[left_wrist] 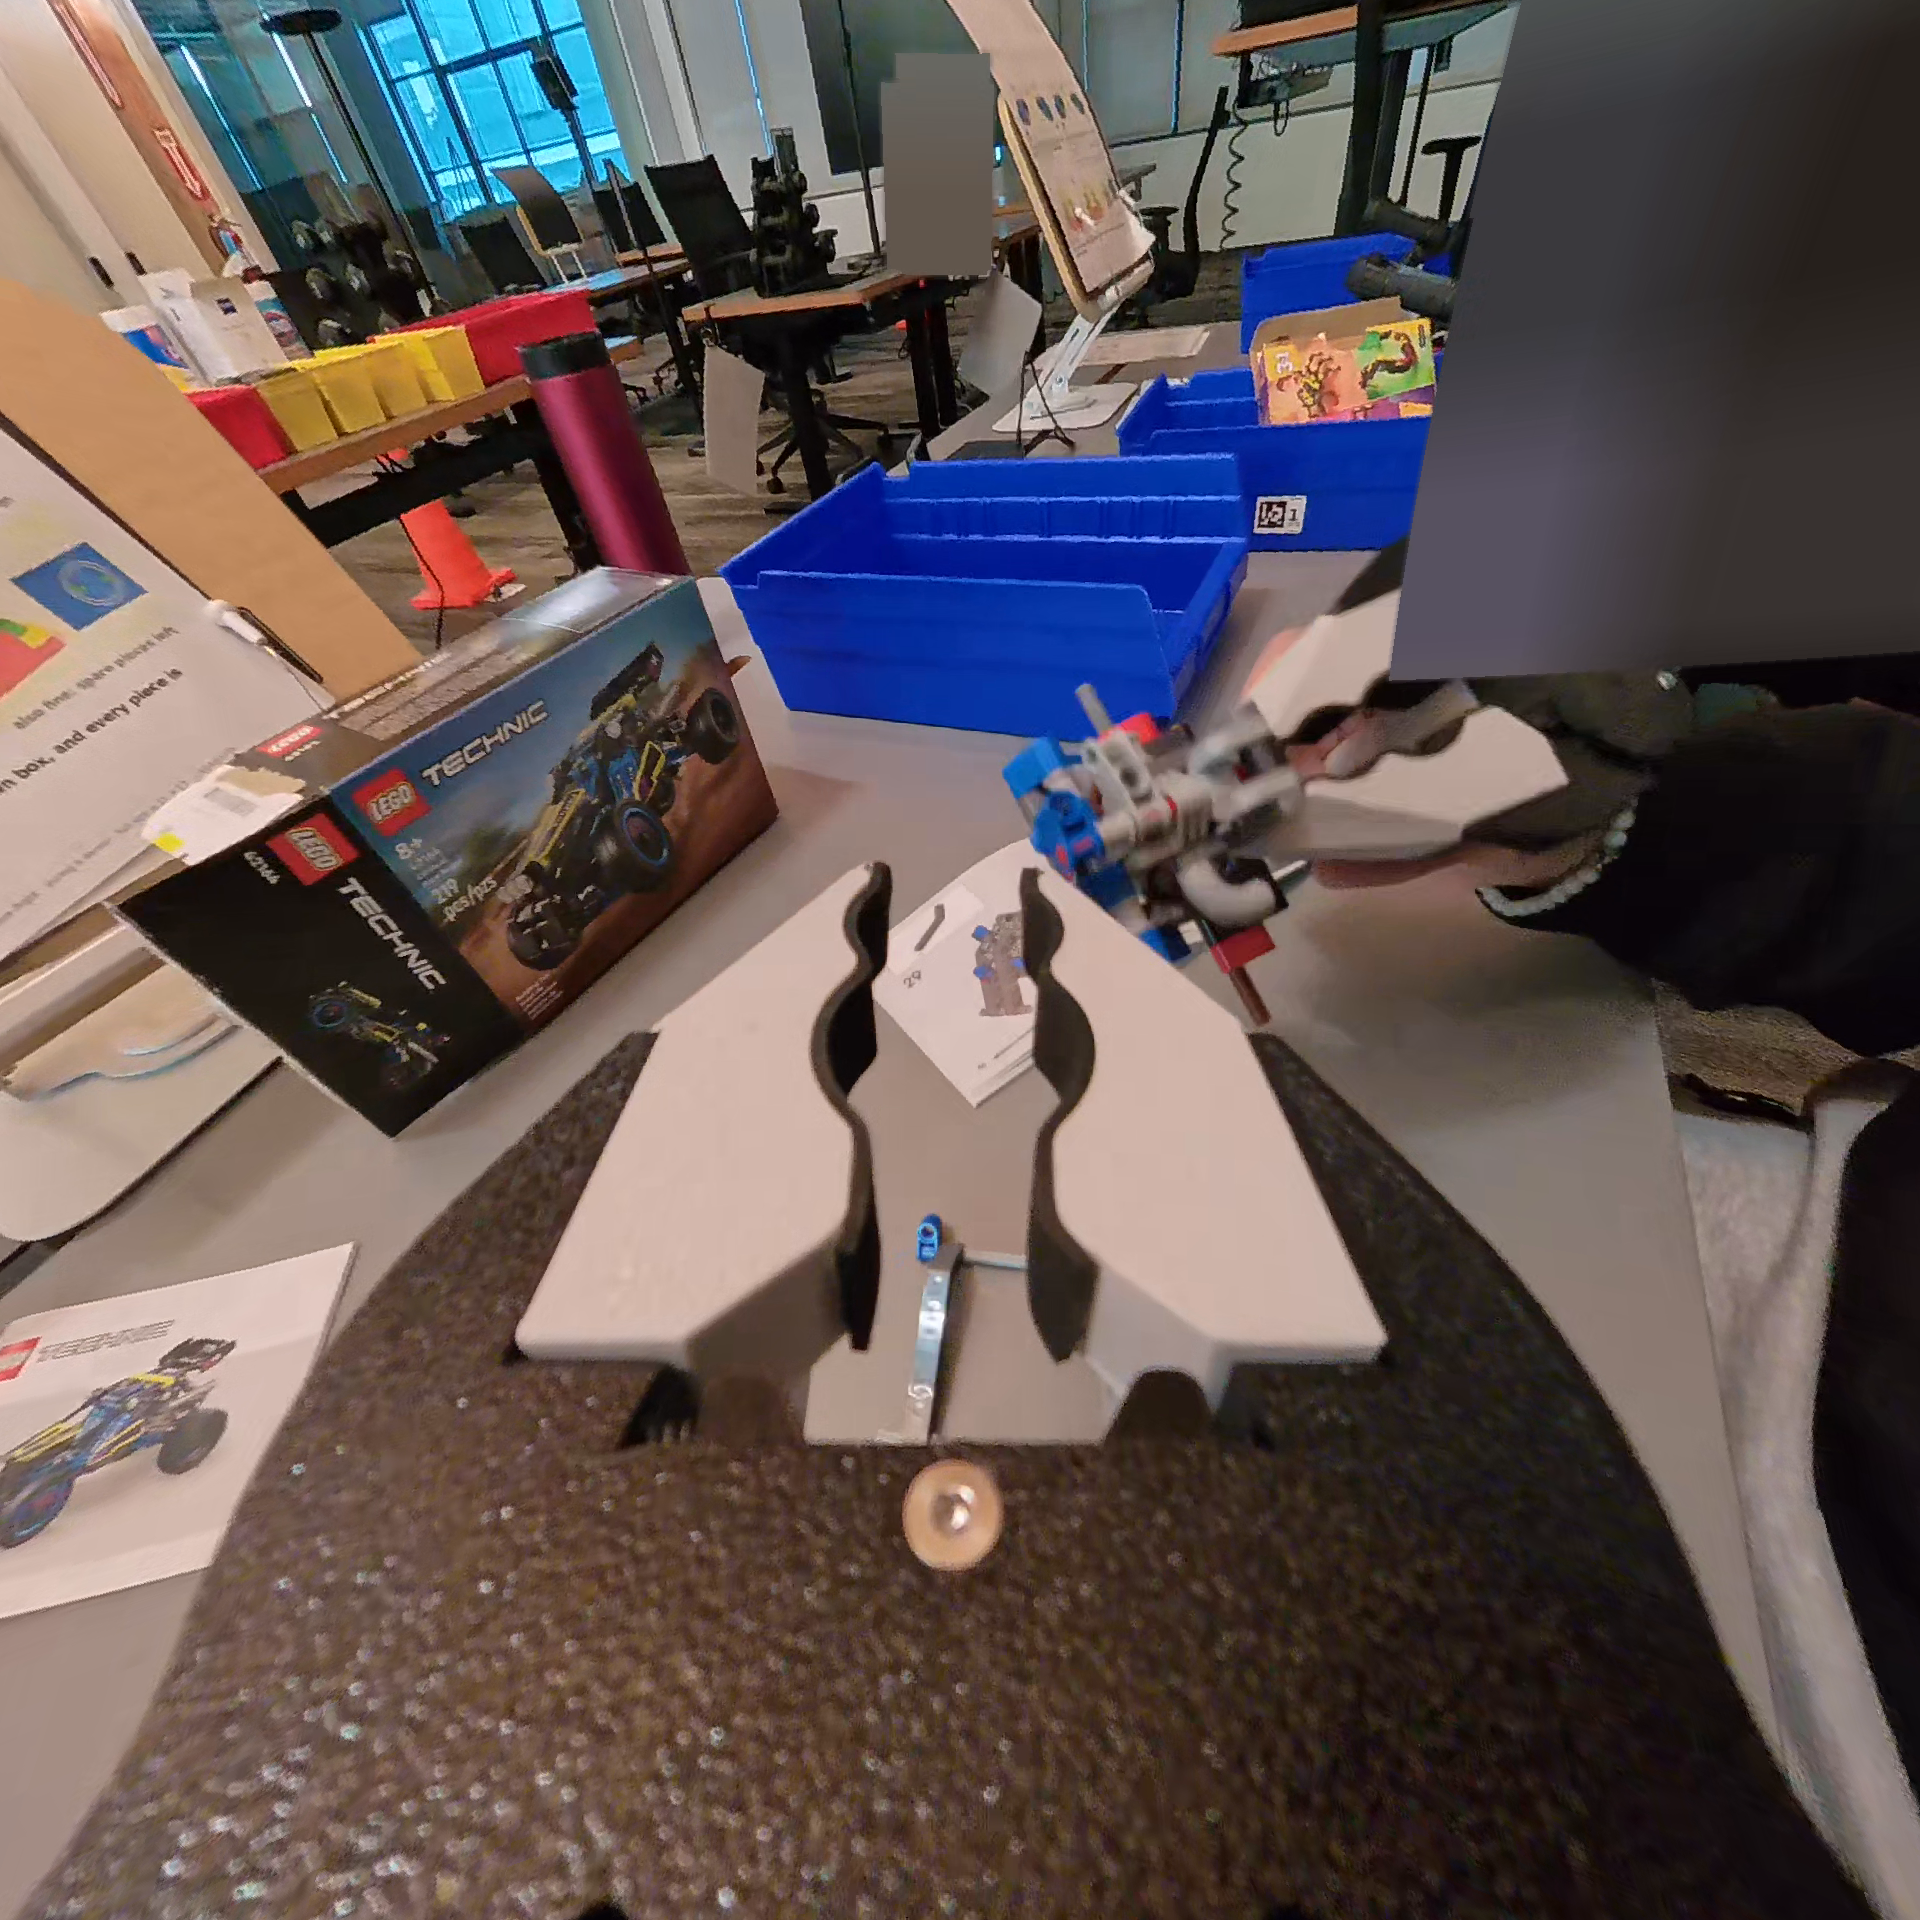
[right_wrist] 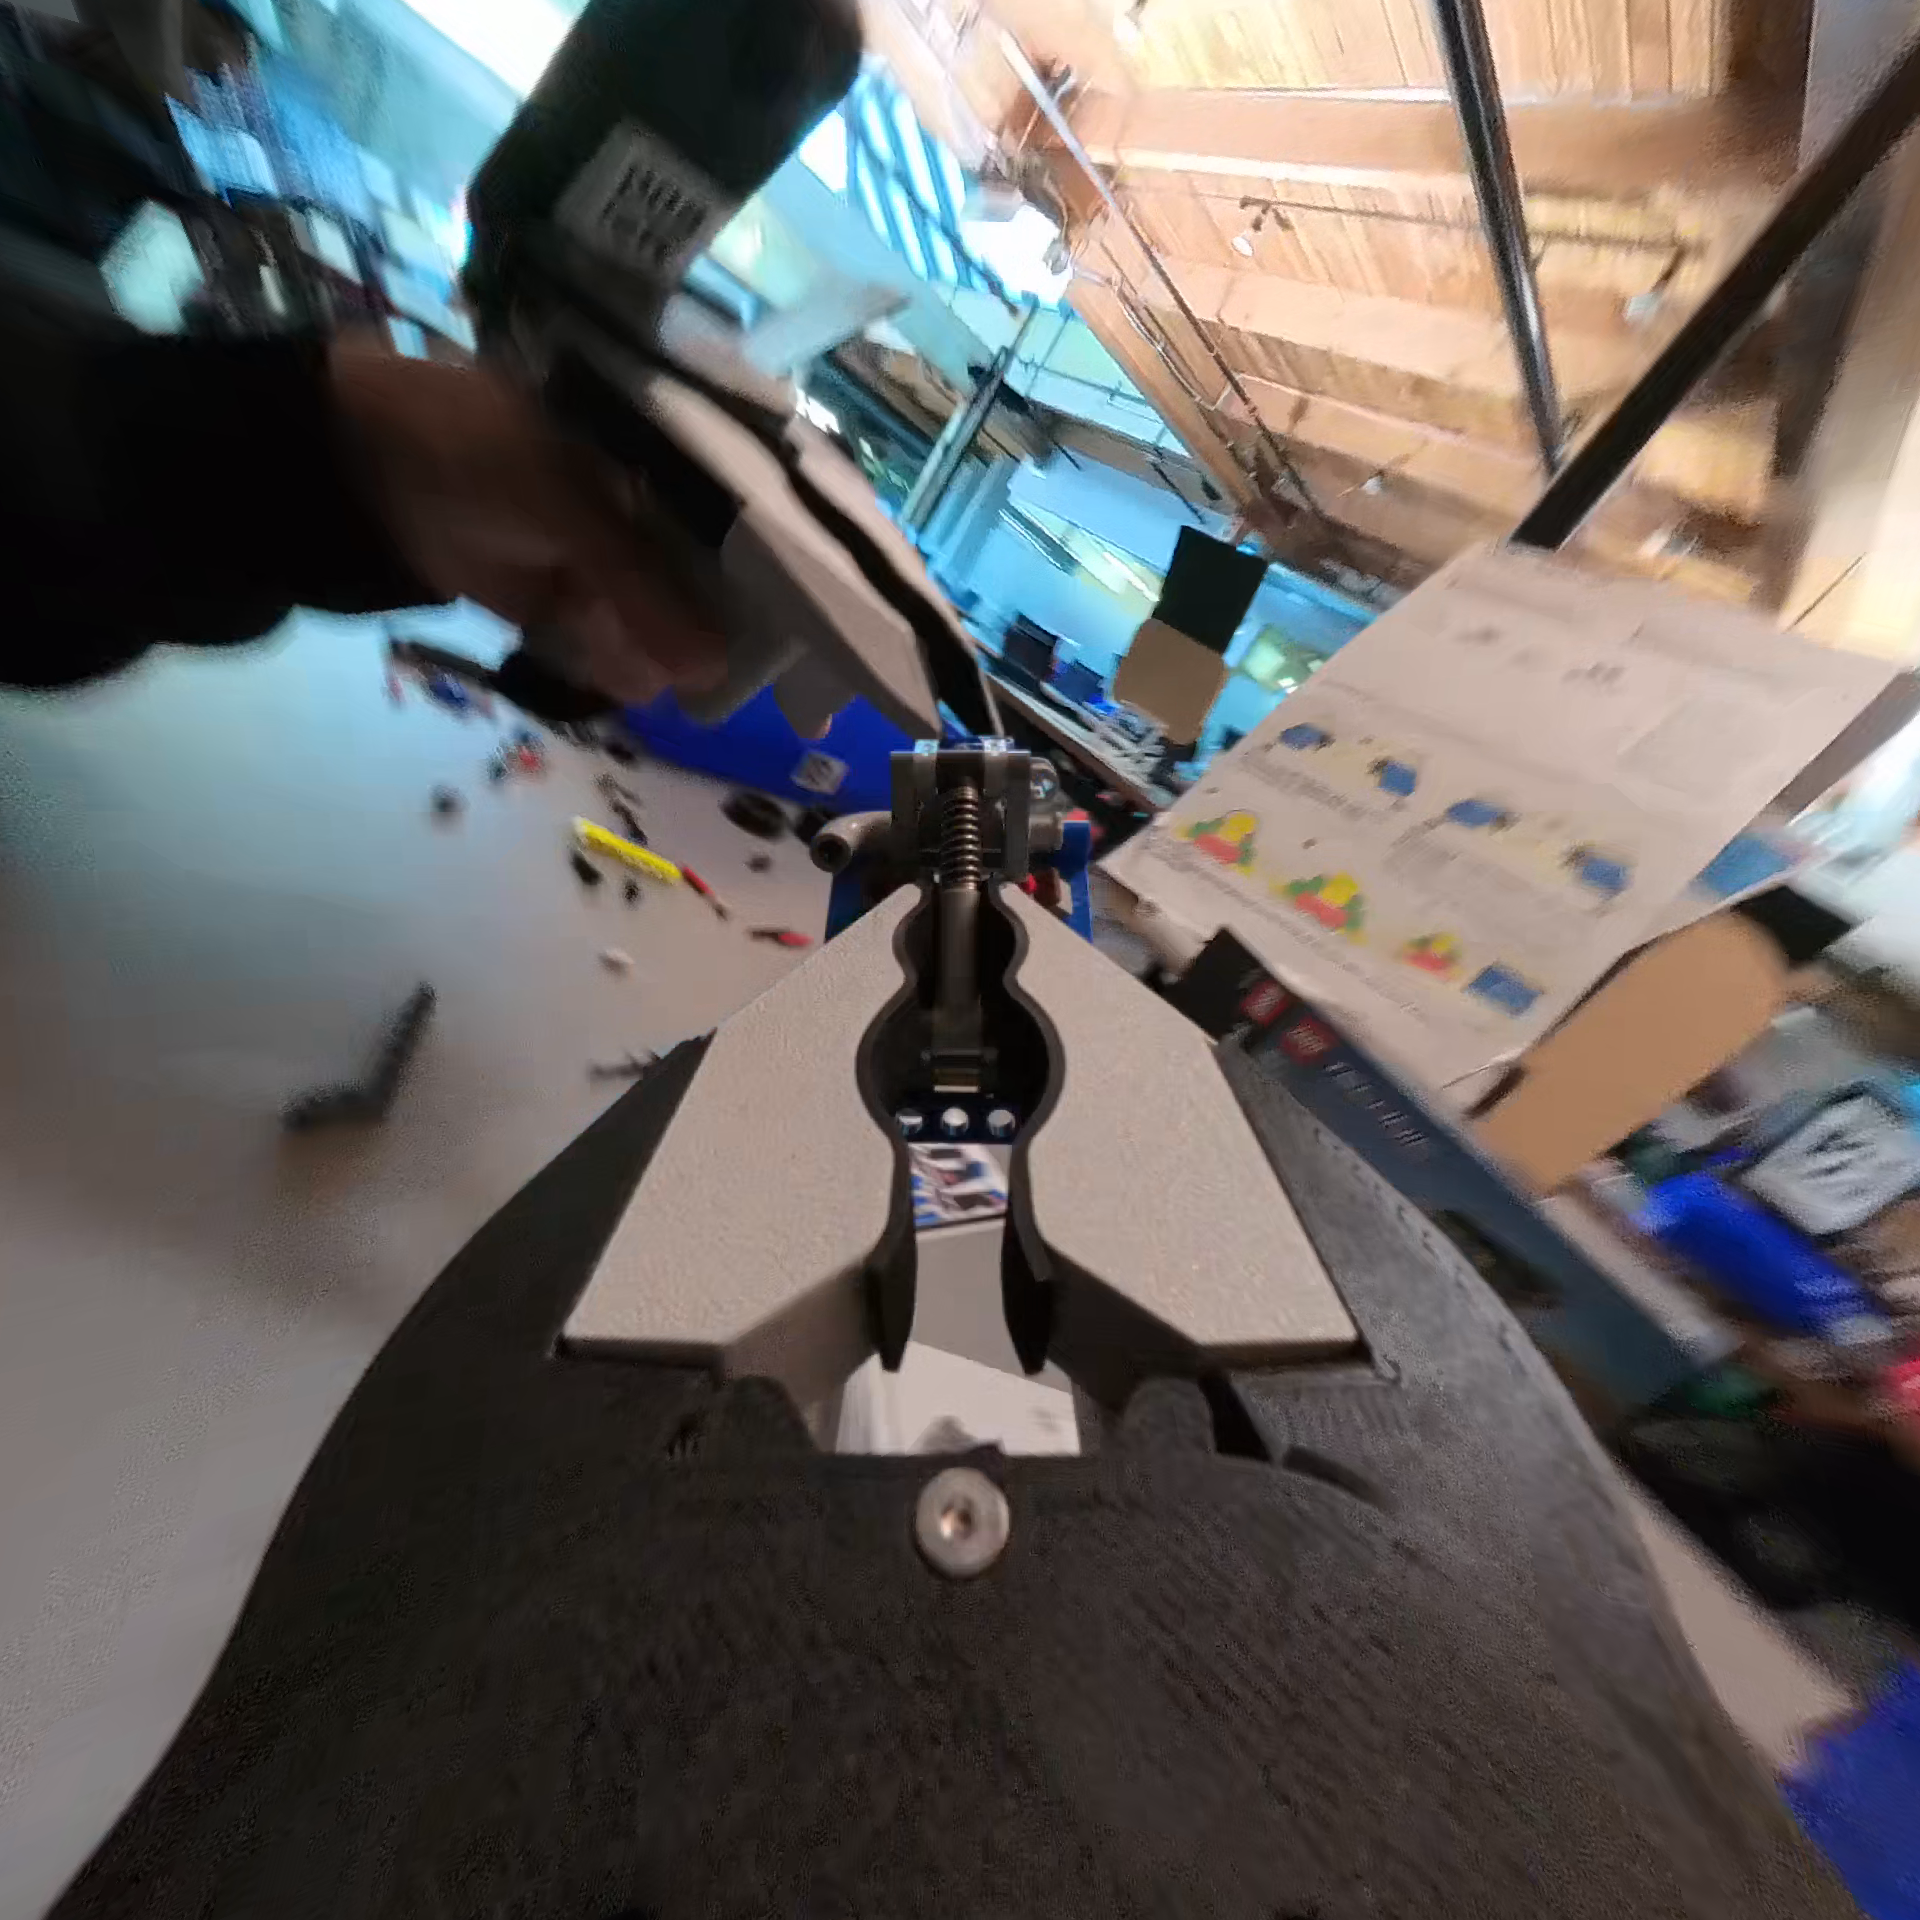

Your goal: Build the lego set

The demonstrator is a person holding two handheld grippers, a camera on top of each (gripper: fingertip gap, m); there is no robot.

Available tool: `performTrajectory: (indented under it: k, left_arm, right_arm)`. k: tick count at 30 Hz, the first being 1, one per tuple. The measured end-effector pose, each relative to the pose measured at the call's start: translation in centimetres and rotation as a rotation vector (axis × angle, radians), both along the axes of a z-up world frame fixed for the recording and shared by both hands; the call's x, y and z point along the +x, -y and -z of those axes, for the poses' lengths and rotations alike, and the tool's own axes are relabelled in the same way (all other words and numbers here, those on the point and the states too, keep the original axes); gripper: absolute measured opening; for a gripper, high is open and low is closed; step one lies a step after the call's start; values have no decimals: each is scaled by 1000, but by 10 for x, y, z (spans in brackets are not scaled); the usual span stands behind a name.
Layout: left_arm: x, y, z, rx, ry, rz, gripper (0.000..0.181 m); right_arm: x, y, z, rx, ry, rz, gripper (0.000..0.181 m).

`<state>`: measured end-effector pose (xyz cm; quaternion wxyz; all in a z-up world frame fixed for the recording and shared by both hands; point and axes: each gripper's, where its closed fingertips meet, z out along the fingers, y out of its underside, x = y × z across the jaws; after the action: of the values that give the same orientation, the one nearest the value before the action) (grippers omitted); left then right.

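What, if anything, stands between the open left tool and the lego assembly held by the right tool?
Nothing visible does. The left tool is open and empty; the lego assembly, clamped in the right tool, hangs up and right across bare table, above an instruction sheet.

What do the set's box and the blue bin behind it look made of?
The box looks like printed cardboard with a slight sheen: folded edges and an open flap show. The blue bin looks like moulded plastic, smooth and semi-glossy, with uniform colour and thin ribbed walls.

blue-grey lego model (left_wrist: 1132,821), blue bin (left_wrist: 987,592)
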<state>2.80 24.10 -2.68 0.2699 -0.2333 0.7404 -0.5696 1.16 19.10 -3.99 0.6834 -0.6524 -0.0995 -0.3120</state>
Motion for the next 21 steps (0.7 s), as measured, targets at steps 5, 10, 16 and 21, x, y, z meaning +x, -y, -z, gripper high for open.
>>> performTrajectory:
  k: [5,10,16,21]
  left_arm:
    - [-5,-3,-8,0,37,19,18]
    - [-10,-5,-6,54,62,52,15]
    - [-15,-5,5,130,49,98,14]
    - [-17,-10,20,205,13,132,14]
  right_arm:
    - [-13,-12,8,-198,354,144,5]
    - [-22,-21,19,-274,431,137,5]
    - [-32,-26,30,-304,399,39,5]
    - [-35,-21,29,-232,301,-71,5]
